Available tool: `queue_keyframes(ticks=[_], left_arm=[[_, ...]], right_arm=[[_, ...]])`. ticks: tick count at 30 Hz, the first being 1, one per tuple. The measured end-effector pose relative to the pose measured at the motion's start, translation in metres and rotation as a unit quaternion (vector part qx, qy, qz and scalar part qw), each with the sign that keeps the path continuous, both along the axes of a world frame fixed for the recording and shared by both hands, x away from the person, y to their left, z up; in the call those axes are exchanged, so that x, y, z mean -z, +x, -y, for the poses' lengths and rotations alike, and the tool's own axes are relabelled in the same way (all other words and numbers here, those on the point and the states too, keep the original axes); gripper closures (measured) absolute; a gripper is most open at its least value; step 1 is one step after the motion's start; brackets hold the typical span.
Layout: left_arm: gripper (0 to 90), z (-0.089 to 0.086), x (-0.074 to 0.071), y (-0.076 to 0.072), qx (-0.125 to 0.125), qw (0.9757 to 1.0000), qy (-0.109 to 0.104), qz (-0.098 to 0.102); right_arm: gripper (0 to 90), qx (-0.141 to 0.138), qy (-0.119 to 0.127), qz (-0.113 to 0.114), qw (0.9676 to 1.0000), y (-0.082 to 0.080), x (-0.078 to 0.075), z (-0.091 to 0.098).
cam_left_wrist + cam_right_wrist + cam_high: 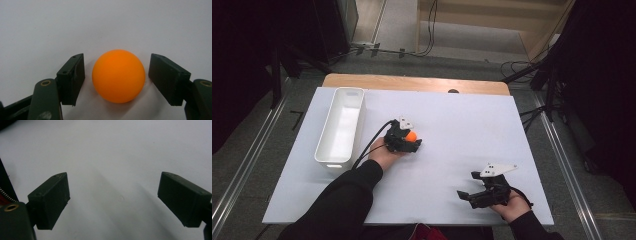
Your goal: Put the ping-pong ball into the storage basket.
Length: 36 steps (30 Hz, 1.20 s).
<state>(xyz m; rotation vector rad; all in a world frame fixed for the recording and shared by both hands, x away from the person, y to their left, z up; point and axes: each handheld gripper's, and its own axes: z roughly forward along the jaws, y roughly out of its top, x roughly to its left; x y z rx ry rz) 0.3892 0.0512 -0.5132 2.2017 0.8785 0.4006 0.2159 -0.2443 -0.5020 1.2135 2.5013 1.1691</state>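
One container stands on your counter in the high view: a long white bin at the left, well apart from the right claw, and nothing can be made out inside it; no label or writing is legible on it. Your left claw lies just right of the bin with the orange ball at its tip, while your right claw rests near the counter's front right. In the left gripper view, the ball sits on the white surface between the jaws, with a narrow gap at each side, so nothing is gripped. In the right gripper view, your right claw is spread wide over bare counter.
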Motion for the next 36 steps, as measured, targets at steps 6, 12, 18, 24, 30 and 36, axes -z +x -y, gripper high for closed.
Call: queue_keyframes(ticks=[6,12,18,24,30,36], left_arm=[[36.9,-0.0001,-0.0003,-0.0016,0.009,1.0000,0.000,0.004],[48.2,0.0005,-0.0006,-0.0039,0.026,0.9996,0.001,0.010],[49.9,0.0003,-0.0007,-0.0042,0.027,0.9996,0.000,0.009],[50.0,0.0001,-0.0006,-0.0041,0.027,0.9996,-0.002,0.008],[50.0,-0.0002,-0.0006,-0.0045,0.026,0.9996,-0.004,0.008],[50.0,-0.0019,-0.0010,-0.0041,0.024,0.9996,-0.013,0.007]], right_arm=[[9.3,0.001,0.001,-0.003,1.0000,-0.0003,0.0000,-0.0002],[9.3,-0.001,-0.001,-0.003,1.0000,-0.0003,-0.0001,-0.0002],[9.3,-0.001,-0.001,-0.003,1.0000,-0.0003,0.0000,-0.0002],[9.3,-0.001,-0.001,-0.003,1.0000,-0.0004,0.0002,-0.0006],[9.3,-0.001,-0.001,-0.004,1.0000,-0.0003,0.0001,-0.0002],[9.3,-0.003,-0.003,-0.003,1.0000,-0.0003,0.0004,-0.0002]])
